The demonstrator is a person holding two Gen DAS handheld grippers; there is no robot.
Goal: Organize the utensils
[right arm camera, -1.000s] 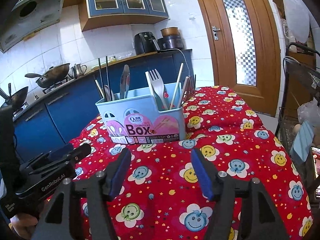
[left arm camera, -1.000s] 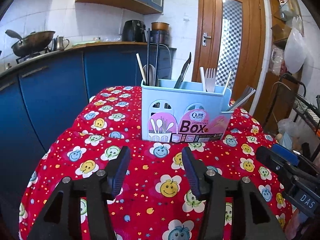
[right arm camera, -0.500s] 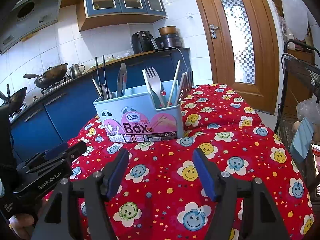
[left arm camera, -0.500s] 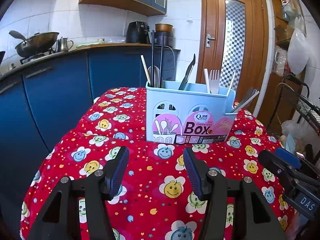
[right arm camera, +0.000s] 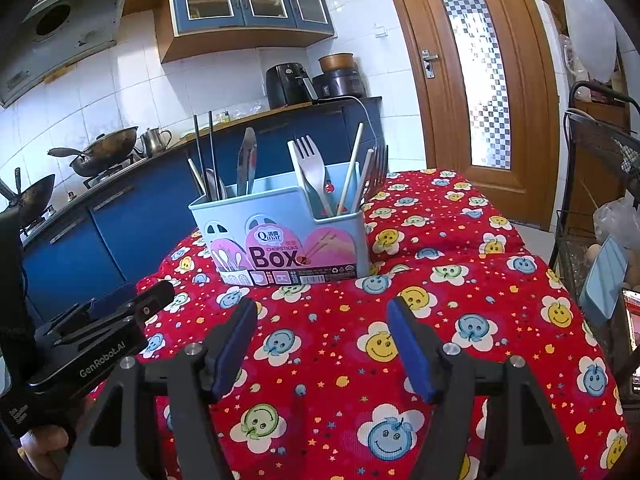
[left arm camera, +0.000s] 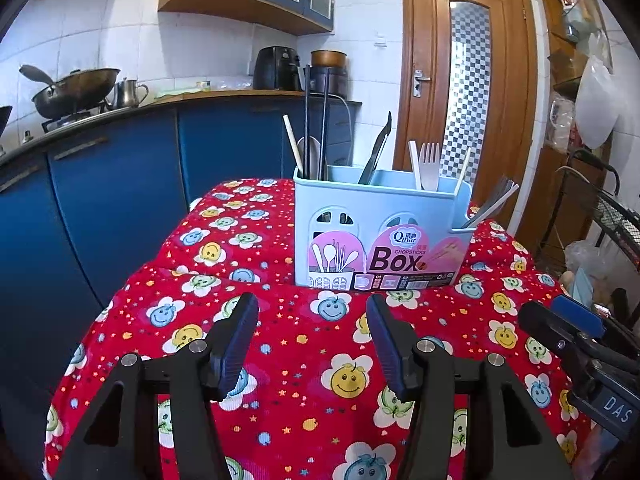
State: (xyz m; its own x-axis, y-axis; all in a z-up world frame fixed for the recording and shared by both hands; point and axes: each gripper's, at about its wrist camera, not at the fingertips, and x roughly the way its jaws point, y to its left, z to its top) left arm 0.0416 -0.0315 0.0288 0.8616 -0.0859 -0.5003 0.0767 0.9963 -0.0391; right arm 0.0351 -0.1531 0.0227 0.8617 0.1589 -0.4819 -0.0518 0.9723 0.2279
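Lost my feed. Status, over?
Both tongs, left and right, open, empty. Utensil box upright on red cloth, utensils inside. Path clear.

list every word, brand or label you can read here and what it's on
"Qinar", "CHOPSTICKS", "Box": sticker on the utensil box.
"DAS": body of the right gripper, seen from the left wrist.
"GenRobot.AI": body of the left gripper, seen from the right wrist.
Fine print and icons along the sticker's bottom strip, characters beside "Qinar", and small white text low on the left gripper: too small to read.

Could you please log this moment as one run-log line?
left gripper: open, empty | right gripper: open, empty | utensil box: upright on tablecloth, utensils inside
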